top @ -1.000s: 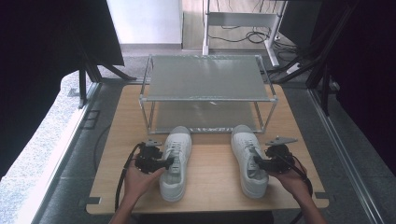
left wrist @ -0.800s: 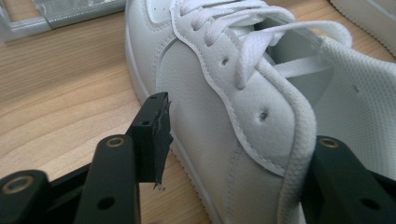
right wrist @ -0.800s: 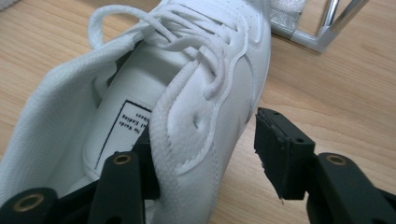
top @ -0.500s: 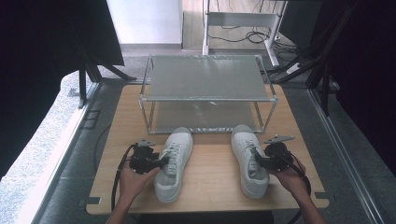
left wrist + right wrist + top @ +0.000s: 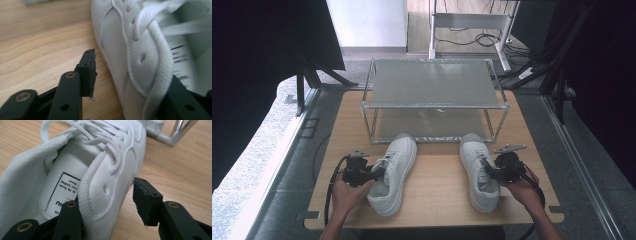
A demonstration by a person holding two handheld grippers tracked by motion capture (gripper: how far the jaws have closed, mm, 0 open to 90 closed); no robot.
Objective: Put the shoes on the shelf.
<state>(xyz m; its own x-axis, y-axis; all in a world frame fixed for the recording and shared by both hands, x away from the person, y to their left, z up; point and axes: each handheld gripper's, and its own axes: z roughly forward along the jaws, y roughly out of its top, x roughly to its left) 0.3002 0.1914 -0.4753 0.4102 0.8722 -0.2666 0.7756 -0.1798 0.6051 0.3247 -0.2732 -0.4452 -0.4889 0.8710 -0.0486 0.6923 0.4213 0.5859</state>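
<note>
Straddling the soft padded collar of each white sneaker, left tongs (image 5: 377,173) on left sneaker (image 5: 393,172), right tongs (image 5: 488,171) on right sneaker (image 5: 478,170); both released, probably light.

I see bare table (image 5: 437,185) between the two shoes (image 5: 394,172) (image 5: 479,170), wide enough for passage. Ahead, the rack (image 5: 434,100) blocks the far side; both shoe toes reach its front edge.

Wooden table (image 5: 437,192) on grey floor (image 5: 257,165), white wall (image 5: 367,22) beyond, dark curtains (image 5: 252,45) flanking.
</note>
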